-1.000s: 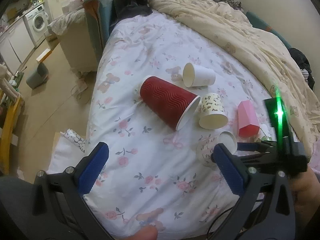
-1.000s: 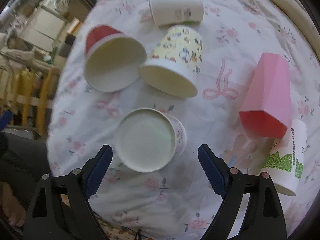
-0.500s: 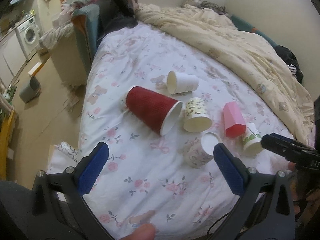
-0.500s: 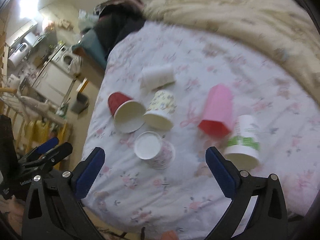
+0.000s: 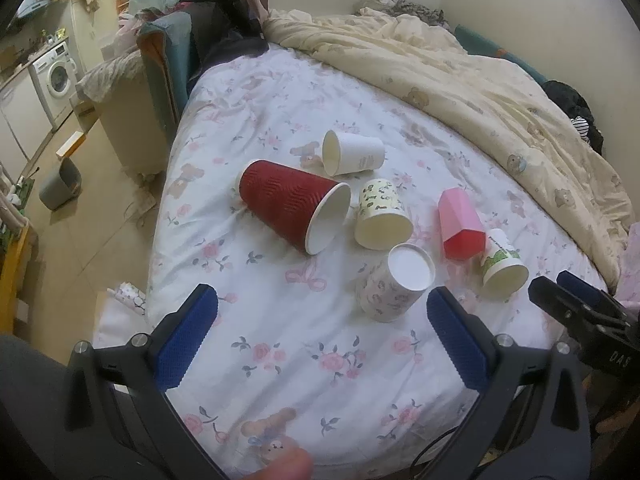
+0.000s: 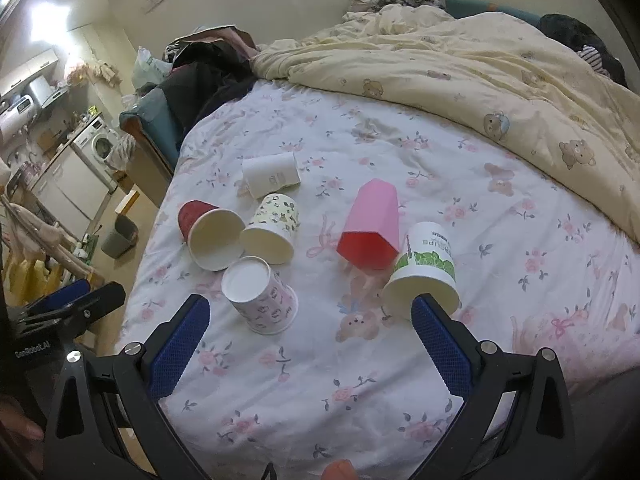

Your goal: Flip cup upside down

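Left gripper point(image 5: 320, 332) spread wide, pads empty, touching nothing. Right gripper point(image 6: 310, 332) likewise wide apart, empty (blue pads clear of every cup). Just beyond, patterned cup point(image 6: 260, 300) stands upside down on floral bedsheet point(image 6: 360, 380), base up. Farther: red cup point(image 5: 294, 210), cream printed cup point(image 5: 382, 216), pink cup point(image 6: 372, 226), green-label cup point(image 6: 426, 266), all on sides. Farthest, white cup point(image 5: 352, 153).

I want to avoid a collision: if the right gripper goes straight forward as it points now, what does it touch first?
Probably the bedsheet, between the small patterned cup and the green-printed cup; depth is unclear.
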Motion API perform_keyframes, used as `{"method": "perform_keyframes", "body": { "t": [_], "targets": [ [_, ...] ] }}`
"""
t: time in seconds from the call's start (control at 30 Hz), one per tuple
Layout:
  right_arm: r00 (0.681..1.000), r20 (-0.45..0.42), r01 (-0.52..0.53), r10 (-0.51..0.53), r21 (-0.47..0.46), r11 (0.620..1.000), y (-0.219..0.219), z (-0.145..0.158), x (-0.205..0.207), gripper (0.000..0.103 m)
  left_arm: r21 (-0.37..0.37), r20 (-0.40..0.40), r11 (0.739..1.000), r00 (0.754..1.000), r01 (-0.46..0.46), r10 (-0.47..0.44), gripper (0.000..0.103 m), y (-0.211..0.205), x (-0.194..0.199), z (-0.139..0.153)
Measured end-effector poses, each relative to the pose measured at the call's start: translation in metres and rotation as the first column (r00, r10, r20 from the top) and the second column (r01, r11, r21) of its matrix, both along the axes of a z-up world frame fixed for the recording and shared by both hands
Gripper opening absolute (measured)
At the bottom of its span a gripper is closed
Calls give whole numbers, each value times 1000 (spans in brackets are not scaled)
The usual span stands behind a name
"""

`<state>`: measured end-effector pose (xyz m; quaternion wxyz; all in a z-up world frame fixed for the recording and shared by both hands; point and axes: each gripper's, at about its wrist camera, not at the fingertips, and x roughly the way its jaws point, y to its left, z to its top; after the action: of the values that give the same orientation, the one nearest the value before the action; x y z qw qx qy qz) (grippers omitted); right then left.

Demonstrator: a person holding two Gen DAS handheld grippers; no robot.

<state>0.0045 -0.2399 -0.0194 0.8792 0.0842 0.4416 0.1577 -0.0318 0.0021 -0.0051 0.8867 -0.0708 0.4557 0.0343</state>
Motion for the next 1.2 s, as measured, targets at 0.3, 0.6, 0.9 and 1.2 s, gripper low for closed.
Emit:
{"method": "perform_keyframes", "body": {
  "t": [0.3, 0.6, 0.9, 1.2],
  "targets": [
    [1000, 10, -28, 29, -31, 999, 12, -8, 5, 103, 36, 3, 999, 1000, 5, -5, 103, -6, 0, -5],
    [1000, 9, -23, 23, -38, 999, 12, -9, 5, 103, 22, 2, 999, 1000, 24, -24, 103, -11, 1, -5],
    [999, 21, -38, 39, -53, 998, 14, -8, 4, 103, 22, -1, 999, 1000, 24, -24, 103, -11, 1, -6],
    [999, 22, -38, 40, -56, 998, 15, -7, 3, 103, 25, -5, 999, 1000, 23, -22, 103, -12, -1, -8]
  ]
}}
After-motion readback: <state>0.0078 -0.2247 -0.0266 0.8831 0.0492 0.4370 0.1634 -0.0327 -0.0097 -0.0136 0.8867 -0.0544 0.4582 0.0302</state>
